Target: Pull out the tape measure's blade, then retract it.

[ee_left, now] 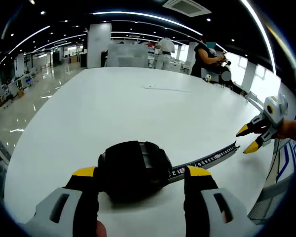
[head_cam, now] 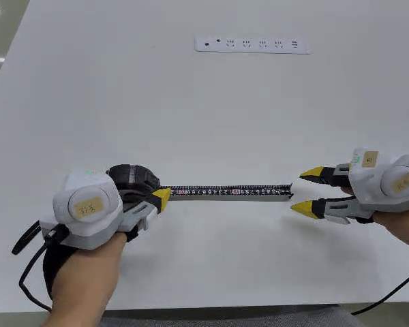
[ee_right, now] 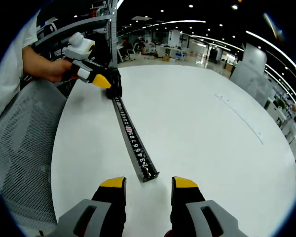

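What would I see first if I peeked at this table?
A black tape measure is clamped in the left gripper at the left, its numbered blade stretched flat across the white table. The right gripper is at the blade's tip with jaws open, not pinching it.

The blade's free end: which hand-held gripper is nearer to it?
Right. The right hand-held gripper is open just beyond the blade's free end, not touching; the left hand-held gripper grips the case.
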Demonstrator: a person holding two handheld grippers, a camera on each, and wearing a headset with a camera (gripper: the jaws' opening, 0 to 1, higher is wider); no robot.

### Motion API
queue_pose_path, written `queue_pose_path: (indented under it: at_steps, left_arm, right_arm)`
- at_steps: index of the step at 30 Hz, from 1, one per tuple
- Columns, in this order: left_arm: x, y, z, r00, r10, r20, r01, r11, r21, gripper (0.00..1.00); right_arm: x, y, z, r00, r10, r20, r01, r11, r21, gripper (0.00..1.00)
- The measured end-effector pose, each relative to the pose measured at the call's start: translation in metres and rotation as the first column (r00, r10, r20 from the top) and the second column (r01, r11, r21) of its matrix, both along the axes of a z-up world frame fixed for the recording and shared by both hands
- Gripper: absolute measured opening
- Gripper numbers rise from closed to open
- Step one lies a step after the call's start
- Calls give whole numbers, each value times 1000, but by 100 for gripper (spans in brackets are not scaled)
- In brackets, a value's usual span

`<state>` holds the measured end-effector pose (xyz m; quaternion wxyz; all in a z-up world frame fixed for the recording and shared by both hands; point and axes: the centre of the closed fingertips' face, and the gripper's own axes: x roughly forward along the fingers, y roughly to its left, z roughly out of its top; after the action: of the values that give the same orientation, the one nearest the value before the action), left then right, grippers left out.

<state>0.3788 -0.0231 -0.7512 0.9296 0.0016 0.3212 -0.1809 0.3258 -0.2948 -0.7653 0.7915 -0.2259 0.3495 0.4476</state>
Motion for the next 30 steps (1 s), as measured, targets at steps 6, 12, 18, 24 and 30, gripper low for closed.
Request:
queue_pose_path:
  at_steps: [6,12,18,24,30]
  left_arm:
    - [5,1,-1,999,36,1,-36,999,-1,65]
    - [8,2,-3,999,54,1,-54,999,6,63]
    - [10,4,-5,997,79,-2,-79,997,-4,62]
    - [10,5,-5,996,84,-1,-84,996,5,61]
    - [10,4,-6,997,83,5,-83,996,17,61]
  right_arm:
    - [3,0,-6,999,34,-19,-34,999,-13,29]
    - [4,1,-11,997,70,-44,-71,997,-18,24]
    - [6,5,-17,993,104,-62,-106,994,-24,22]
    - [8,6,-19,990,120,-69,-122,992,-28,20]
    - [7,6,-22,988,134,-78,-137,990,-33,18]
